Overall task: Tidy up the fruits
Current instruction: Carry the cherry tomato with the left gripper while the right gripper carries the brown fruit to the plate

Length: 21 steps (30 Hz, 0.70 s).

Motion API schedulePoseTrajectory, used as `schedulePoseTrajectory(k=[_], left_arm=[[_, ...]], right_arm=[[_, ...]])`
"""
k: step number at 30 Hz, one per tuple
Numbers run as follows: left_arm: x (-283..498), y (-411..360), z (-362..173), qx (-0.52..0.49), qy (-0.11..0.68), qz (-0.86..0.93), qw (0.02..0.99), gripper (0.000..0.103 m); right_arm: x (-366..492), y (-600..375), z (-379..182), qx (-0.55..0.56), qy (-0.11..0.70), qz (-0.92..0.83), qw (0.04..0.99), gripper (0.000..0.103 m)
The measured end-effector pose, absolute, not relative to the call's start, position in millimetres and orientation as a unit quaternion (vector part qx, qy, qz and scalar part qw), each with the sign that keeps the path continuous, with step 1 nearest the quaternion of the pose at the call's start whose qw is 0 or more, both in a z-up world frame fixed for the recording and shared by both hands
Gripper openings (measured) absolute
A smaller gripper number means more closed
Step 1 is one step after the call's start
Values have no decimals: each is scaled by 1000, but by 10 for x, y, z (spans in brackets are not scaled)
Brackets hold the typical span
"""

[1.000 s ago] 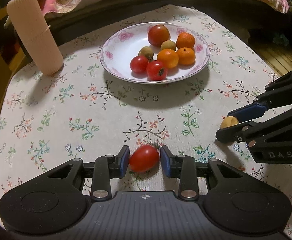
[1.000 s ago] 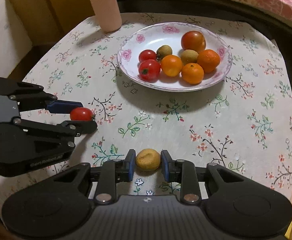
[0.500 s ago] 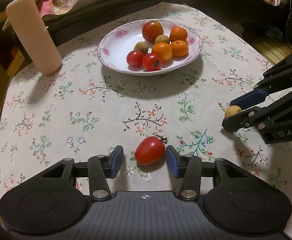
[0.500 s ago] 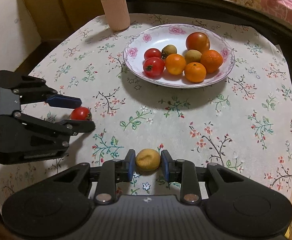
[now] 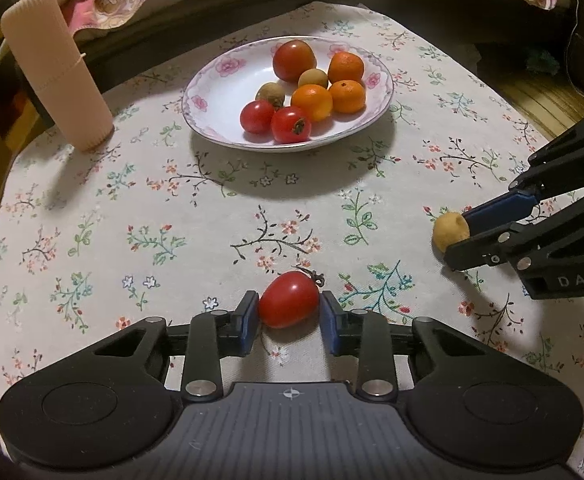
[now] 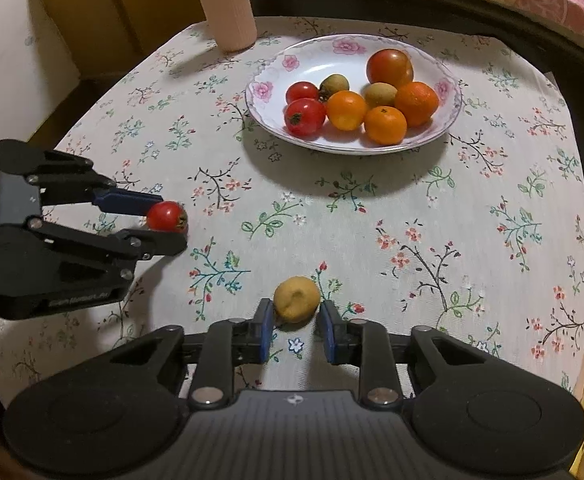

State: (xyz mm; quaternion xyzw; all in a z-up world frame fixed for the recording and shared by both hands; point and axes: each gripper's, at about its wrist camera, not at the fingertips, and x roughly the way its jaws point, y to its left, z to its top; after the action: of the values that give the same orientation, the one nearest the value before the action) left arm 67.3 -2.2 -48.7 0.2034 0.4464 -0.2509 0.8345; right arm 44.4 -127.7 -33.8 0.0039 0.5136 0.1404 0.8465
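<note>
Closing on the soft, thin-skinned tomato [image 5: 289, 300] near the bench's front edge, the left gripper [image 5: 289, 317] should squeeze its middle lightly; the right gripper [image 6: 295, 322] seemingly clamps the small, firm yellow fruit [image 6: 296, 299].

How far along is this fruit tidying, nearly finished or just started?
Nearly finished, it seems. Done: eight fruits already sit in the flowered plate. In hand: the left tongs are closing on a red tomato, and the right tongs are shut on a small yellow fruit. Left: carrying both to the plate; no other loose fruit shows on the tablecloth.
</note>
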Motion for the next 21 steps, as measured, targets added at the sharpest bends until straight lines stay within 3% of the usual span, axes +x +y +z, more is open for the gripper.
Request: schedulePoseTrajectory(k=[21], left_arm=[[975, -142, -142, 138, 419, -251, 862, 40]], right_arm=[[620, -1382, -11, 42, 463, 131, 875, 27]])
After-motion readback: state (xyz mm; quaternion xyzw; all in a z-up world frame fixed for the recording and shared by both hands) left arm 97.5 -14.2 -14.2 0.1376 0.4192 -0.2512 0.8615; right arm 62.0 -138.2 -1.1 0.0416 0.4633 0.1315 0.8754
